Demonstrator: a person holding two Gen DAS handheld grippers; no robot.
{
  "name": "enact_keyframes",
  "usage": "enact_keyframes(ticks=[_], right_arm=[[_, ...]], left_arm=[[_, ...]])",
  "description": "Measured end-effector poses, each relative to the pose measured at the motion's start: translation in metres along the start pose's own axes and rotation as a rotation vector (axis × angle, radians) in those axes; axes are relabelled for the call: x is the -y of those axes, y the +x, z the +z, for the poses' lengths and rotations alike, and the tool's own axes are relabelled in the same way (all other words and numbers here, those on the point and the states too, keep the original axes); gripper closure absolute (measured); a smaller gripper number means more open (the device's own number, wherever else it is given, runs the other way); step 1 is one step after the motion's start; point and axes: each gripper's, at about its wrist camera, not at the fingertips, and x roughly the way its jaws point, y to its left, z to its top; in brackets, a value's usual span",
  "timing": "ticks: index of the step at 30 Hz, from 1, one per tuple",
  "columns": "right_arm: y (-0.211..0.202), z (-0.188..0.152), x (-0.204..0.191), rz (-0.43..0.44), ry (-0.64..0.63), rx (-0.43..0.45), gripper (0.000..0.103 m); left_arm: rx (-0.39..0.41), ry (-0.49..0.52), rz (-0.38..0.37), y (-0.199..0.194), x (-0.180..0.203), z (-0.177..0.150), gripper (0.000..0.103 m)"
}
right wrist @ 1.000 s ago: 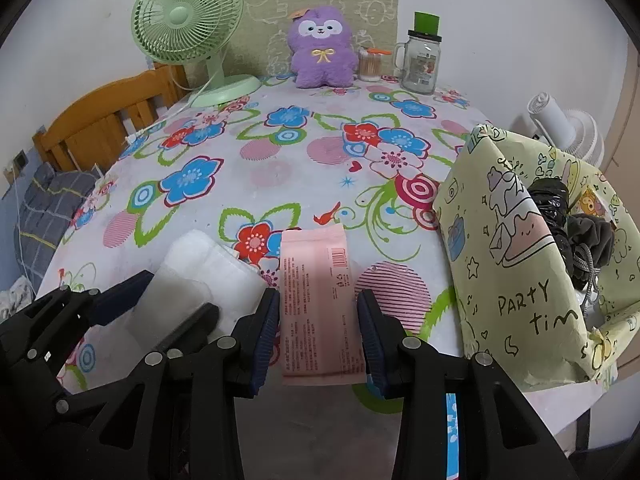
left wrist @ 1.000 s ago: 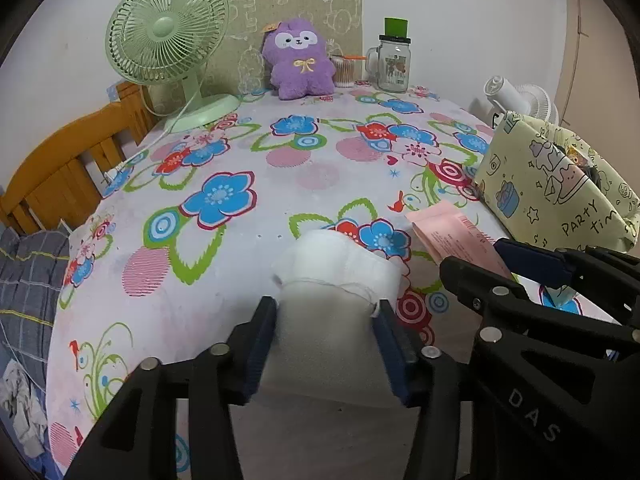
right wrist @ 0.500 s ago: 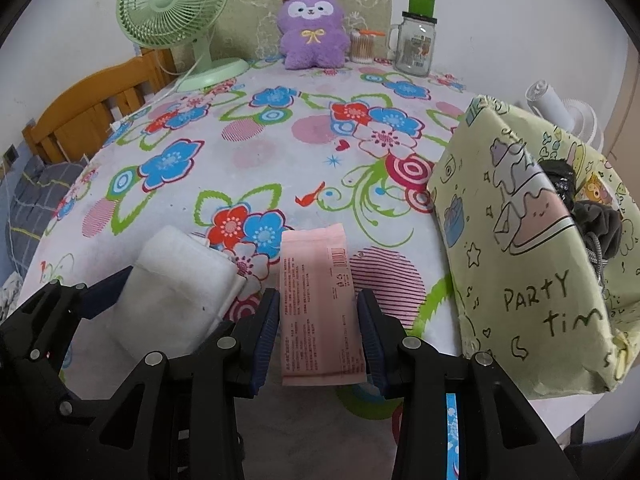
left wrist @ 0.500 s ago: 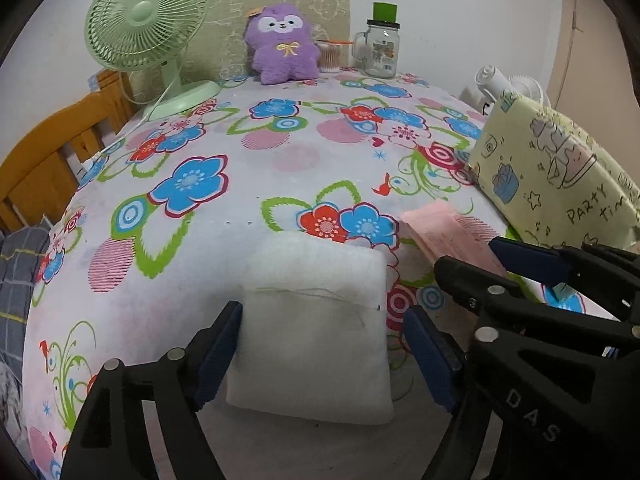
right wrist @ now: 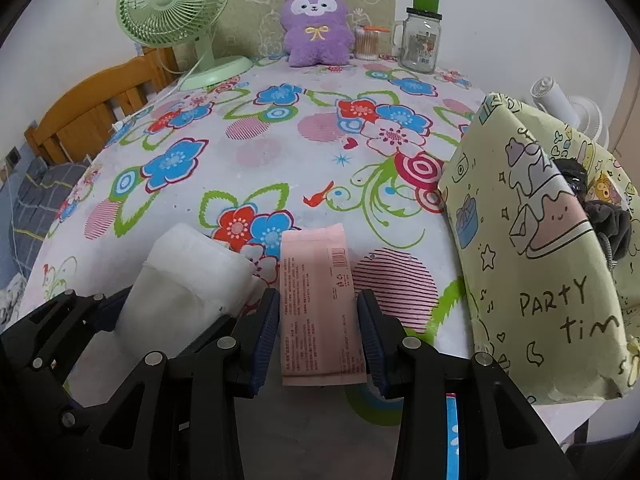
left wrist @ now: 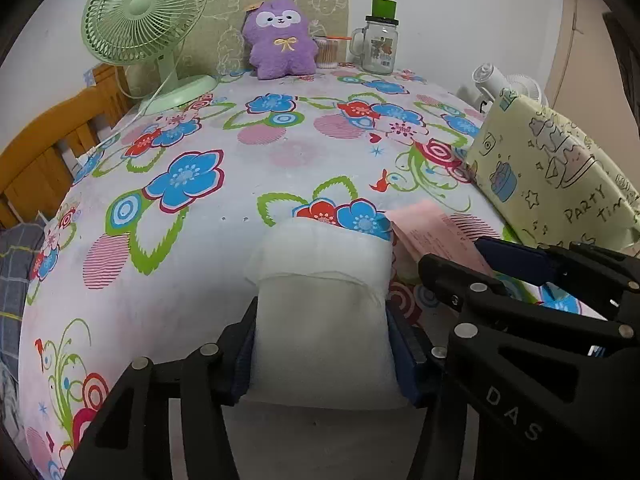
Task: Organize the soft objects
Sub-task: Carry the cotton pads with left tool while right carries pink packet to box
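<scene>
A round table point(right wrist: 280, 152) under a flowered cloth carries everything. At its far edge stand a green fan point(right wrist: 176, 8), a purple plush point(right wrist: 316, 28), a tub of cotton swabs point(right wrist: 366, 42) and a glass jar point(right wrist: 420, 36) with a green cap. Near the front lie a white pad point(left wrist: 324, 304) and, just beside it, a pink packet point(right wrist: 320, 304). A yellow bag point(right wrist: 532, 264) sits at the right edge.

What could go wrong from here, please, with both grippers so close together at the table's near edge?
The left gripper, its jaws just closed, squeezes the white pad hard, so the pad may bulge out or stay creased. The right gripper holds the pink packet right beside it, so the two could collide when lifting towards the yellow bag.
</scene>
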Motion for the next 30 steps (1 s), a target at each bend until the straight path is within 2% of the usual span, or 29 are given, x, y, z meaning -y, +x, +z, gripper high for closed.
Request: enact_keyframes(ticks=[10,18,25,30], right_arm=[[-0.022,0.003,0.001,0.007,0.006,0.048,0.06],[-0.054,0.01,0.005,0.007,0.007,0.114,0.06],[-0.084,0.018,0.01,0.001,0.009,0.161,0.06],[-0.105,0.024,0.013,-0.006,0.0,0.203,0.06]], left_arm=[[0.049,0.018,0.022,-0.026,0.007,0.008,0.045],[0.103,0.023,0.03,-0.053,0.015,0.019,0.045],[0.135,0.013,0.002,-0.078,0.02,0.031,0.045],[0.175,0.029,0.015,-0.095,0.029,0.038,0.045]])
